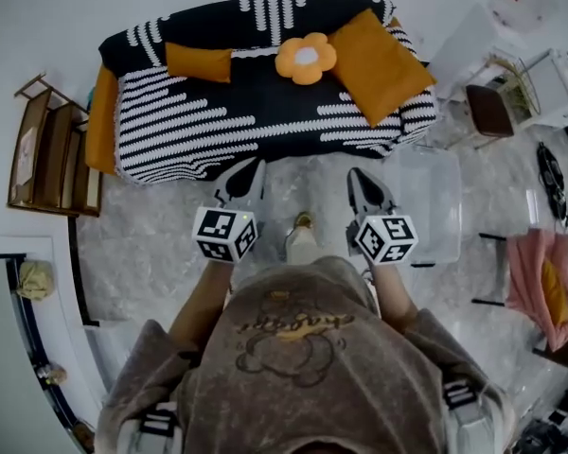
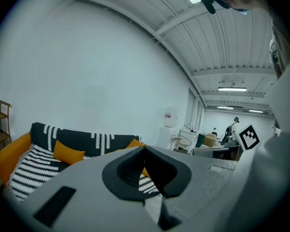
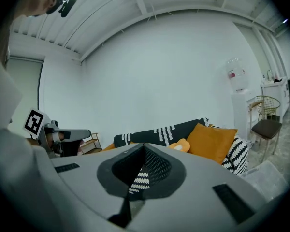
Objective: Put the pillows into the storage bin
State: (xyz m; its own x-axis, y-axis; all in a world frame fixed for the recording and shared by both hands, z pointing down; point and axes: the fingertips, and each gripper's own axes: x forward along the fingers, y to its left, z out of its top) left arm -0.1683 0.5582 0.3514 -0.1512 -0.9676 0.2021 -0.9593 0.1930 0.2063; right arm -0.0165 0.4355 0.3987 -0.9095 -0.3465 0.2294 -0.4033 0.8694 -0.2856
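Facing the sofa (image 1: 265, 112), left gripper (image 1: 255, 165) and right gripper (image 1: 358, 174), fingers pressed together, empty; storage bin's (image 1: 434, 206) outline faint.

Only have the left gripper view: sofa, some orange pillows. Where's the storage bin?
Observer: The clear storage bin stands just off the sofa's right end as the head view shows it.
Operator: Any pillows I'm missing?
Observer: Yes, a flower-shaped pillow sits mid-sofa, between the small orange pillow and the big orange pillow.
Operator: Right tongs?
Observer: Right tongs are shut with nothing between them, pointing at the sofa.
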